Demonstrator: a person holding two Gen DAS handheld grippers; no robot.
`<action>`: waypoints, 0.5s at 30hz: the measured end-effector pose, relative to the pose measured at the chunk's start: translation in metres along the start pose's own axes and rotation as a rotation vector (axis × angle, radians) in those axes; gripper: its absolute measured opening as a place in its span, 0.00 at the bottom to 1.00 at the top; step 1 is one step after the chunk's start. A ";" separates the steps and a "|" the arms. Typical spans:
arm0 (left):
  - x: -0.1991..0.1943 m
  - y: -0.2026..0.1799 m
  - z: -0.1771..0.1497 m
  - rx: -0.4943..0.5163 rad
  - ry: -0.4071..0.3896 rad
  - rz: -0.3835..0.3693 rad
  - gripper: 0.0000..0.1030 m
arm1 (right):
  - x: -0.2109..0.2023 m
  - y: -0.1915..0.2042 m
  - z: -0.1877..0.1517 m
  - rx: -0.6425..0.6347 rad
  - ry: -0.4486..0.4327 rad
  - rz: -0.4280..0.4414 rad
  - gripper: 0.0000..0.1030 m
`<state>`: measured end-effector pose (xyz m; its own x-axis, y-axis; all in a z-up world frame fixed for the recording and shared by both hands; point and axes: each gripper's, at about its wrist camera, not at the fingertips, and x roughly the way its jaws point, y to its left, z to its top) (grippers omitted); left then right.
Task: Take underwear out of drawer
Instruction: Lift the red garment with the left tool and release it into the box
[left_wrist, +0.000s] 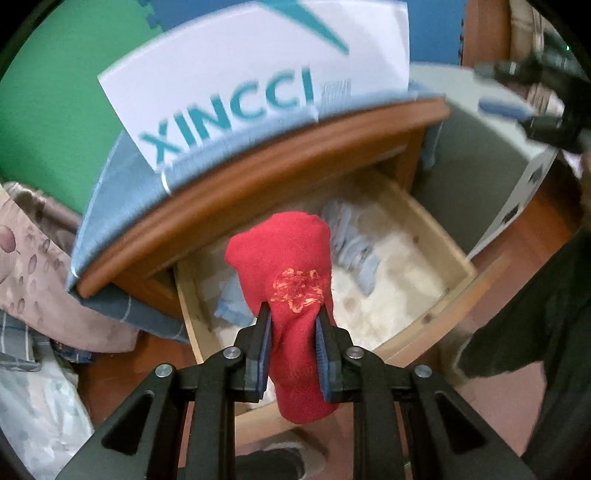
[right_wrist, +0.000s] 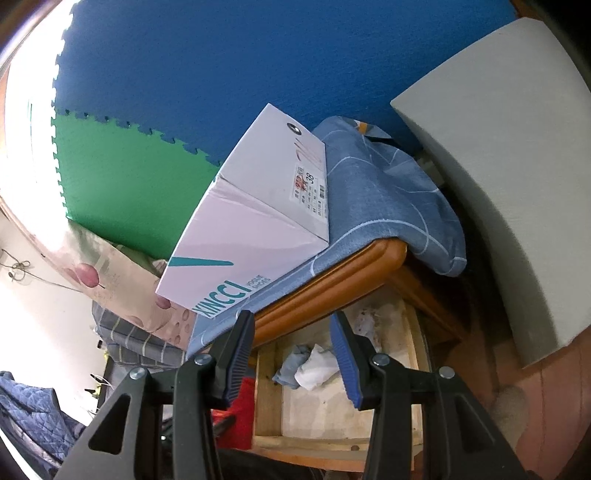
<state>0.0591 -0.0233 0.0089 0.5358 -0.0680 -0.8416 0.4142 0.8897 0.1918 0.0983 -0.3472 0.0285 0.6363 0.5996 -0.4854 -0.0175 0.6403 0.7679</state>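
My left gripper (left_wrist: 293, 314) is shut on red underwear (left_wrist: 291, 266) with an orange print and holds it above the open wooden drawer (left_wrist: 454, 258). More folded blue-grey garments (left_wrist: 351, 243) lie inside the drawer. In the right wrist view the drawer (right_wrist: 267, 391) holds a blue and a white crumpled garment (right_wrist: 314, 367), and the red underwear (right_wrist: 242, 410) shows at the lower left. My right gripper (right_wrist: 293, 321) is open and empty, above and apart from the drawer; it also shows at the top right of the left wrist view (left_wrist: 524, 96).
A white XINCCI shoebox (left_wrist: 258, 74) stands on a blue cloth (right_wrist: 384, 206) over the wooden nightstand (left_wrist: 258, 177). A grey panel (right_wrist: 498, 166) stands right of it. Floral bedding (left_wrist: 33, 266) lies to the left. Blue and green foam mats (right_wrist: 166, 74) cover the wall.
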 end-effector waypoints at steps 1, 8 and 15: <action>-0.007 0.000 0.005 -0.004 -0.015 -0.003 0.18 | 0.000 0.002 -0.001 -0.008 0.001 -0.007 0.42; -0.049 0.006 0.037 -0.054 -0.106 -0.015 0.19 | -0.008 0.011 -0.008 -0.052 0.003 -0.031 0.42; -0.079 0.020 0.077 -0.087 -0.190 0.015 0.19 | -0.018 0.011 -0.013 -0.050 -0.004 0.000 0.42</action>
<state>0.0813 -0.0347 0.1179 0.6744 -0.1309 -0.7267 0.3441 0.9265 0.1524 0.0765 -0.3443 0.0396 0.6391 0.5979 -0.4837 -0.0560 0.6635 0.7461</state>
